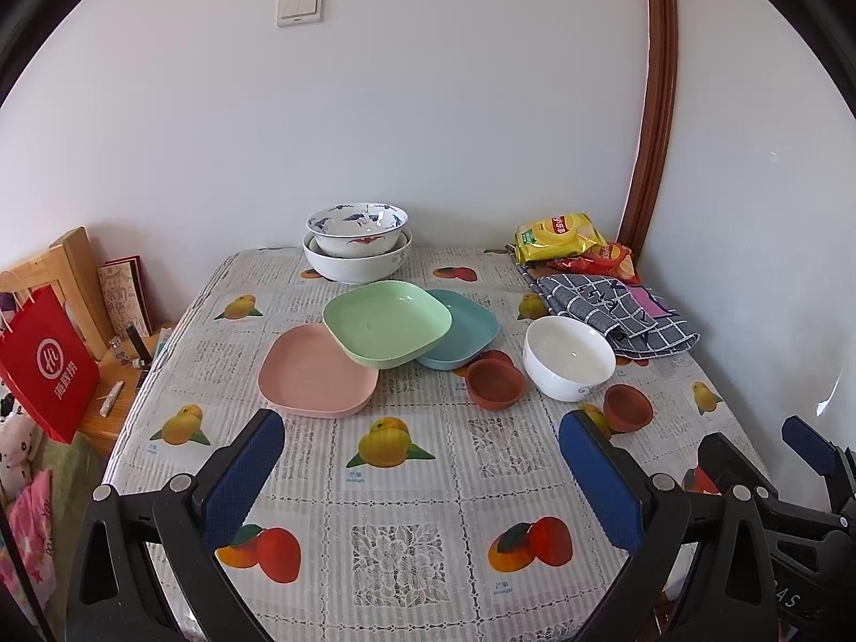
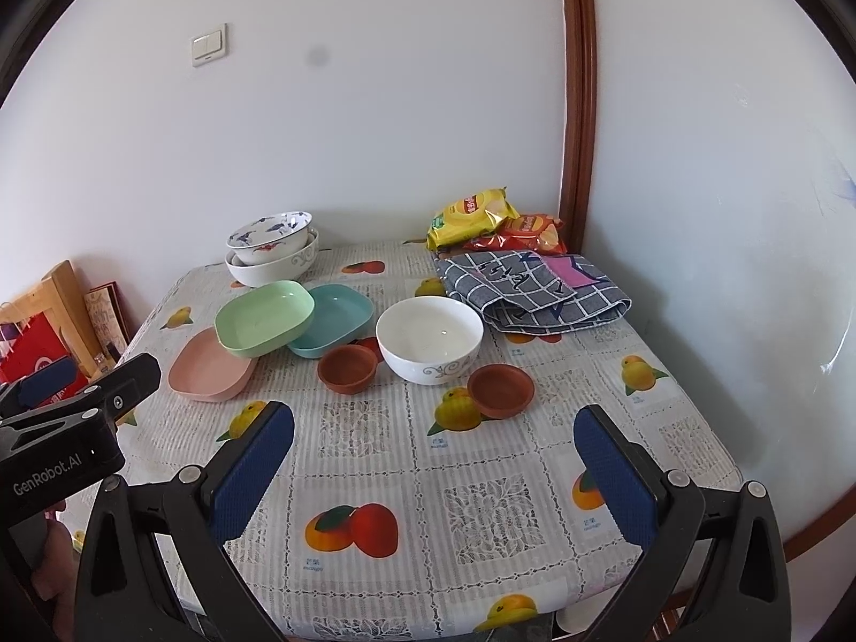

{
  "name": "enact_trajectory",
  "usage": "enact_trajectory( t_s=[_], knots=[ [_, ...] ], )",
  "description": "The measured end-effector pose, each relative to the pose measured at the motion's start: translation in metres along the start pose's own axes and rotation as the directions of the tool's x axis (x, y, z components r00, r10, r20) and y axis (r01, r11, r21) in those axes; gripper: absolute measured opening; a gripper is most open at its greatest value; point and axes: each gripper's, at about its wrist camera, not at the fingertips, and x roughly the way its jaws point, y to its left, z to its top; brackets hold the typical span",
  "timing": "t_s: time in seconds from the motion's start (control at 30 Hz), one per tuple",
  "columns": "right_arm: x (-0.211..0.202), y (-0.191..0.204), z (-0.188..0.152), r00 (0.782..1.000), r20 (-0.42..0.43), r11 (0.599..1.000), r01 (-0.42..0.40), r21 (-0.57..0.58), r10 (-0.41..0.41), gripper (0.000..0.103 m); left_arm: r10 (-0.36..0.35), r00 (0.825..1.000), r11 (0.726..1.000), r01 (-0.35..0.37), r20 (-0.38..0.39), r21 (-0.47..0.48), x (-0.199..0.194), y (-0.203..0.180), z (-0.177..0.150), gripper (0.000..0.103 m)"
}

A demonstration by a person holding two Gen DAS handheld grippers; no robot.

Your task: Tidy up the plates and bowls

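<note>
Both the left gripper [image 1: 422, 473] and right gripper [image 2: 436, 473] hover with jaws wide and empty above the table [image 2: 481, 481]; the green plate [image 1: 386, 327] lies askew across two others, needing restacking.

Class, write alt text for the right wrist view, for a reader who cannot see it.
The right gripper hangs with its jaws open over a fruit-print tablecloth, holding nothing. Beyond lie a green plate overlapping a pink plate and a teal plate, a white bowl and two small brown bowls.
</note>
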Motion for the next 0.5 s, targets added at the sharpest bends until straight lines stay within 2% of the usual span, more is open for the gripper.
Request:
enact_trajectory(
  t_s=[0.5],
  knots=[
    [0.003,0.001,0.012,1.000,0.004,1.000,0.010,0.011,-0.010,0.103,-0.011,1.000,1.000,0.010,-0.016,-0.019,0.012,0.011,0.010,0.103]
  ],
)
